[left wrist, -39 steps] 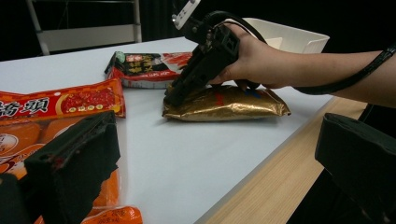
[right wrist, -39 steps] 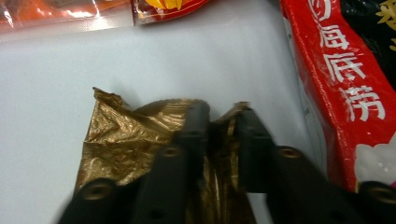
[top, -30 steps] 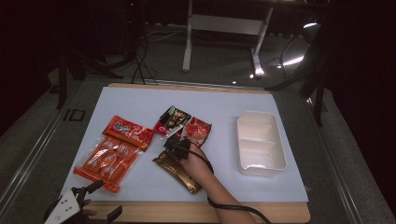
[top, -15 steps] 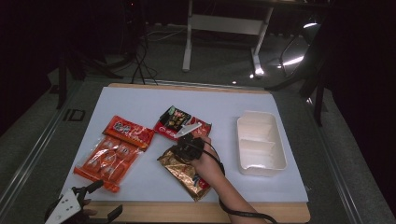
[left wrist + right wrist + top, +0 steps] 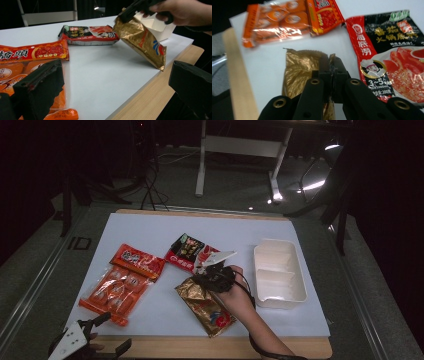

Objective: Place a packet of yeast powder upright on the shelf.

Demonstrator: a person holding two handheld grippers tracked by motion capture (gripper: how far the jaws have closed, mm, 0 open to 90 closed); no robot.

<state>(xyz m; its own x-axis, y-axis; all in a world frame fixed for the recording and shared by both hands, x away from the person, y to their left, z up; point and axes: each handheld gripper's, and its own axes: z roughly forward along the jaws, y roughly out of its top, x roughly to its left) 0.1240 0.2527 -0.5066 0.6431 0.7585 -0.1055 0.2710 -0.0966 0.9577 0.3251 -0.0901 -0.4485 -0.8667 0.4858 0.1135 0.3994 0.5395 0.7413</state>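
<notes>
Gold pouch (image 5: 207,306) was clamped at its top edge in the right tool (image 5: 216,276), jaws pressed together on the crinkled foil (seen plainly in the right gripper view (image 5: 331,68)); pouch was tilted, upper end lifted off the white bench (image 5: 250,227), lower corner apparently touching it near the wooden front edge; from the left gripper view the pouch (image 5: 141,41) hung slanted below the hand (image 5: 185,11) holding that tool. Left tool (image 5: 82,342) sat low at the front-left corner of the bench, jaws apart, nothing between them; its black jaws framed the near edge in its own view. Red-and-black soup-base packet (image 5: 187,251) lay flat just beyond the right tool, near the pouch but not touching as far as could be told; the same packet (image 5: 392,57) showed to the right of the clamped jaws. Red snack bag (image 5: 137,261) lay left of that packet, overlapping the top of the orange multipack (image 5: 116,290), which stretched toward the front-left; both flat on the bench. White compartment tray (image 5: 280,276) stood at the right side of the bench, just beside the person's right hand, well apart from the left tool.
</notes>
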